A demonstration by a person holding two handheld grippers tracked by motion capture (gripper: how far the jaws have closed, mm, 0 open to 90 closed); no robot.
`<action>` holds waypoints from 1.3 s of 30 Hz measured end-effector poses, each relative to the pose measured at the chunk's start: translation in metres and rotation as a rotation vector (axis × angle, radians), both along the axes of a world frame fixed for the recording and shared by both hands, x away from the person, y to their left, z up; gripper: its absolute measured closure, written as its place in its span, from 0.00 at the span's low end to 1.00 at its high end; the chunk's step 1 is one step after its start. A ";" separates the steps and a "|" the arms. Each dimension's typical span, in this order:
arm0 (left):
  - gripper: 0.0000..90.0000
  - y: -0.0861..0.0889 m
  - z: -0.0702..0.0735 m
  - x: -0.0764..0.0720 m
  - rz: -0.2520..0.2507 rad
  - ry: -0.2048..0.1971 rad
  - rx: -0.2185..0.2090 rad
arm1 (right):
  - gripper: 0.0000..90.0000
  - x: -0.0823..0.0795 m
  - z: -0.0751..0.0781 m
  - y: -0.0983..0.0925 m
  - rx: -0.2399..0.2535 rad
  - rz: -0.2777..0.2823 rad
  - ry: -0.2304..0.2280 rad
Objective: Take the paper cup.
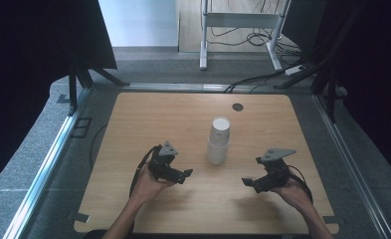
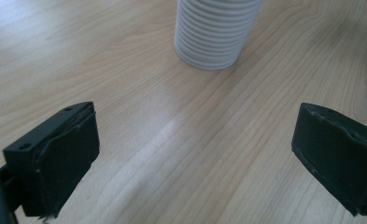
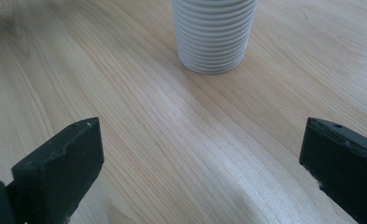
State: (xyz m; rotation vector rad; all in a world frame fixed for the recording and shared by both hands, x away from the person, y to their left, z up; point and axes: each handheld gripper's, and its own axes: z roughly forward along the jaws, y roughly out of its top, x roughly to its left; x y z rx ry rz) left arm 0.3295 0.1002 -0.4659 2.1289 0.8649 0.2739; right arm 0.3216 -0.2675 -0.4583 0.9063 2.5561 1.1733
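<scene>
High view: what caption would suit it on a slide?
Two hand-held black grippers, left and right, open, flank an upside-down stack of white paper cups on a wooden table.

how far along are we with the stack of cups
Nothing looks done yet: the stack of white paper cups stands upside down and whole mid-table. In hand: nothing; the left tool and right tool both sit open, pointed at the stack from either side, clear of it. Left, probably: close in, grip the stack and start working on the cups.
</scene>
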 end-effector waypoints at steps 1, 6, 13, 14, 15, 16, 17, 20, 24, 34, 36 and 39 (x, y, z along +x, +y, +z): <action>0.01 -0.002 0.001 0.001 -0.003 -0.005 0.004 | 0.00 0.001 0.001 0.001 0.001 0.002 0.001; 0.02 -0.008 0.005 0.006 -0.015 -0.022 0.009 | 0.00 0.005 0.007 0.004 0.004 0.005 0.008; 0.03 -0.017 0.012 0.012 -0.036 -0.048 0.027 | 0.00 0.011 0.015 0.010 0.009 0.012 0.013; 0.03 -0.019 0.013 0.013 -0.037 -0.051 0.025 | 0.00 0.011 0.016 0.011 0.007 0.015 0.014; 0.03 -0.020 0.013 0.014 -0.040 -0.055 0.030 | 0.00 0.012 0.017 0.012 0.003 0.018 0.010; 0.03 -0.021 0.014 0.015 -0.040 -0.057 0.025 | 0.00 0.013 0.018 0.013 -0.002 0.024 0.008; 0.04 -0.023 0.014 0.016 -0.041 -0.056 0.022 | 0.00 0.014 0.020 0.014 -0.012 0.032 0.010; 0.04 -0.026 0.014 0.019 -0.049 -0.061 0.027 | 0.00 0.016 0.022 0.018 -0.043 0.046 0.007; 0.05 -0.031 0.014 0.023 -0.060 -0.063 0.032 | 0.00 0.019 0.026 0.021 -0.057 0.058 0.003; 0.06 -0.041 0.015 0.032 -0.070 -0.071 0.024 | 0.00 0.029 0.036 0.027 -0.041 0.059 0.017; 0.06 -0.043 0.015 0.034 -0.071 -0.070 0.019 | 0.00 0.031 0.039 0.028 -0.045 0.062 0.021; 0.07 -0.047 0.014 0.037 -0.077 -0.074 0.020 | 0.00 0.035 0.043 0.031 -0.052 0.068 0.026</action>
